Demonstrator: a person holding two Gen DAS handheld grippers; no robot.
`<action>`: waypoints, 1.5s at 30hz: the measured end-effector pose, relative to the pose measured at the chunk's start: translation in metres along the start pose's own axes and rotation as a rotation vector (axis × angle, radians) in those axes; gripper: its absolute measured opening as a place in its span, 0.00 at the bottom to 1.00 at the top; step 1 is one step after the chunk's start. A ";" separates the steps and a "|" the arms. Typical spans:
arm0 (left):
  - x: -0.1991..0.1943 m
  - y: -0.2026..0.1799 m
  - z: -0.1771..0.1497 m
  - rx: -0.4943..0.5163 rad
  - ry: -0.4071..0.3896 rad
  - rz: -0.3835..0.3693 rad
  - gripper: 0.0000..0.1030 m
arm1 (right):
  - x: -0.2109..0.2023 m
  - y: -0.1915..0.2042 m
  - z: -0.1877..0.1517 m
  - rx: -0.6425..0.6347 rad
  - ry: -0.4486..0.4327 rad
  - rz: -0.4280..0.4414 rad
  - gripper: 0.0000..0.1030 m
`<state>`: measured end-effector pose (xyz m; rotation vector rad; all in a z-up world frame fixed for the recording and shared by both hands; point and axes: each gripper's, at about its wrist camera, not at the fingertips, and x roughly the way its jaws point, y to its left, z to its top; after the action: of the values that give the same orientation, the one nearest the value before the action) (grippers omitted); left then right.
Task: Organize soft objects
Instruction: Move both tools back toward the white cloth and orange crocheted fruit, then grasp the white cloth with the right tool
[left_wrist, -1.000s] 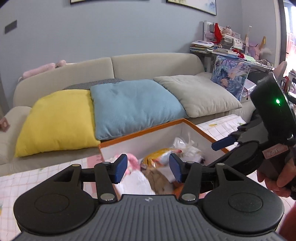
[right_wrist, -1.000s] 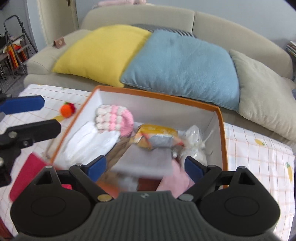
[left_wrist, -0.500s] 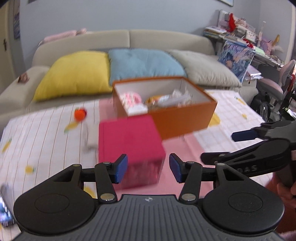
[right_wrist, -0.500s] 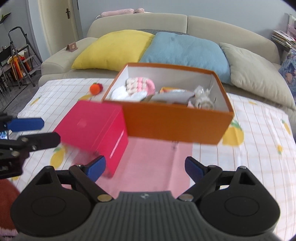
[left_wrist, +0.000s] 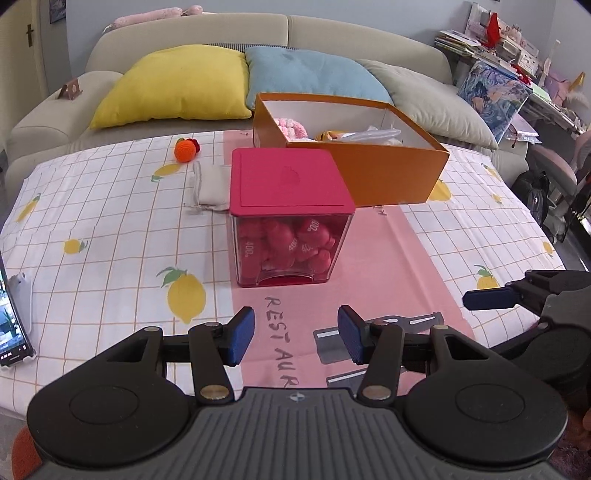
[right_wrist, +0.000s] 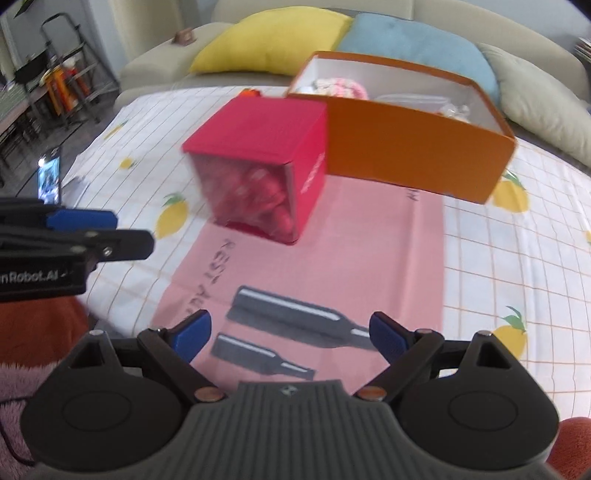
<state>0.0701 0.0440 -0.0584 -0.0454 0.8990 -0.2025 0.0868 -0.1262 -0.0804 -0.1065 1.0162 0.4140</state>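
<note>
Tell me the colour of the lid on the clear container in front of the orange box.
The lid is pinkish red, clearest in the left wrist view.

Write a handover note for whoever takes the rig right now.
Left gripper: jaws open, empty. Right gripper: jaws wide open, empty.
Orange box on the table already holds a pink knit item and bagged things.
Left to do: orange knit toy and grey pouch lie loose on the tablecloth beside the red-lidded container.
</note>
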 end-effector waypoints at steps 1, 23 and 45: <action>-0.001 0.002 0.000 -0.008 -0.001 -0.002 0.59 | 0.000 0.004 0.000 -0.011 -0.002 -0.001 0.88; 0.011 0.101 0.066 -0.028 -0.089 0.064 0.58 | 0.030 0.062 0.160 -0.430 -0.090 0.097 0.76; 0.142 0.201 0.138 -0.064 0.025 0.092 0.59 | 0.300 0.090 0.316 -0.521 0.543 0.059 0.84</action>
<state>0.2952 0.2070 -0.1075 -0.0615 0.9300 -0.0889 0.4430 0.1299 -0.1566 -0.6879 1.4250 0.7209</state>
